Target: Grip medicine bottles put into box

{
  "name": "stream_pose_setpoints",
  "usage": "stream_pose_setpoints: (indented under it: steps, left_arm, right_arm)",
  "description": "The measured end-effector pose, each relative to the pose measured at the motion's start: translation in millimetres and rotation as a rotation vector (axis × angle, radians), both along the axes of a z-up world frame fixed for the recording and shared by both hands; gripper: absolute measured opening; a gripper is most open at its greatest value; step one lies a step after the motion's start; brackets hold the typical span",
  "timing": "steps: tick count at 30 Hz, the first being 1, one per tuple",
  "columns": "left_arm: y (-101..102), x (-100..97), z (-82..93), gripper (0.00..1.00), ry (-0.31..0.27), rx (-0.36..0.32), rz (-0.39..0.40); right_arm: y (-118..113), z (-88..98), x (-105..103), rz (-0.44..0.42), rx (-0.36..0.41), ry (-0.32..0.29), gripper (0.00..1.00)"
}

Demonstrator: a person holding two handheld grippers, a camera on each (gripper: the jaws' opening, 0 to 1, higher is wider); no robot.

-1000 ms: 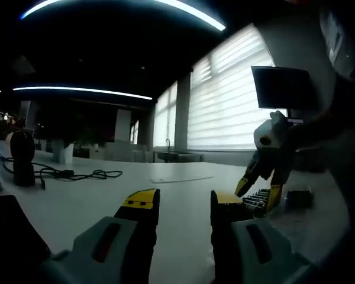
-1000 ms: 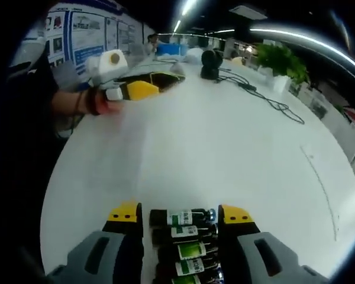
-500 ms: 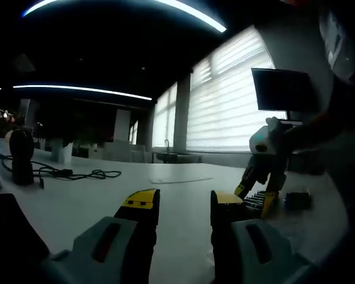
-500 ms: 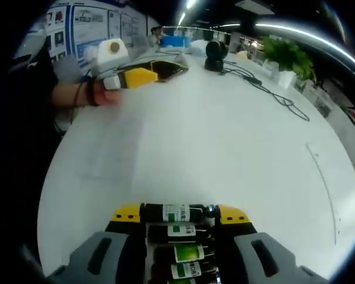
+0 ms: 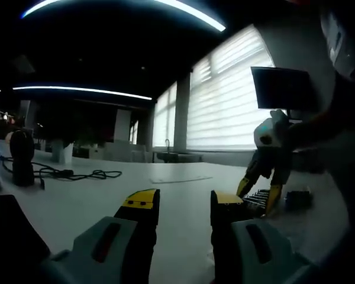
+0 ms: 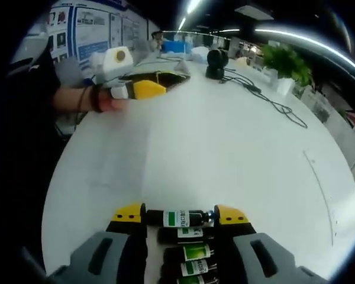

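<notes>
In the right gripper view the right claw [image 6: 179,215] rises from the bottom edge, its grey bodies ending in yellow-capped black tips. Those tips pinch the front medicine bottle [image 6: 178,218], a dark cylinder lying crosswise with a white and green label and a small cap touching the right tip. Behind it, toward the bottom centre, a row of like bottles [image 6: 188,253] lies side by side between the jaws, each dark and glossy with a green label. Whether they sit in a box cannot be told. The desk [image 6: 225,142] is a broad, smooth, matte white surface. At the upper left a hand [image 6: 106,100] holds the left claw [image 6: 165,77], with a rounded white housing and yellow and black jaws lying low over the desk; its state cannot be told here. A thin black cable [image 6: 266,97] snakes across the upper right.

In the left gripper view the left claw [image 5: 184,204] stands spread over bare desk at the bottom centre, nothing between its blunt tips. At centre right the right claw [image 5: 259,192] points down at a dark ribbed row of bottles [image 5: 257,198].
</notes>
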State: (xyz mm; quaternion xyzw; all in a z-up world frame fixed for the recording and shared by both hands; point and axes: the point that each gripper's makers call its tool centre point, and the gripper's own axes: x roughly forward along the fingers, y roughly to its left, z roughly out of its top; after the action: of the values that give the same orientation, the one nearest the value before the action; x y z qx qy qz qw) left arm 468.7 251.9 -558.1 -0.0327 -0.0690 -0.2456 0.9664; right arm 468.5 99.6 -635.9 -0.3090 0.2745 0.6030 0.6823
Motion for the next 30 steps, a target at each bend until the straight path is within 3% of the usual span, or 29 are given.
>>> stream_pose_setpoints:
  steps: [19,30]
  left_arm:
    - [0,0.4,-0.1,0.27,0.001,0.003,0.003]
    - [-1,0.8,0.4,0.27,-0.001,-0.001,0.001]
  right_arm:
    - [2,-7.8,-10,0.009,-0.019,0.029,0.41]
    - [0,-10.2,-13,0.054,-0.062,0.005,0.41]
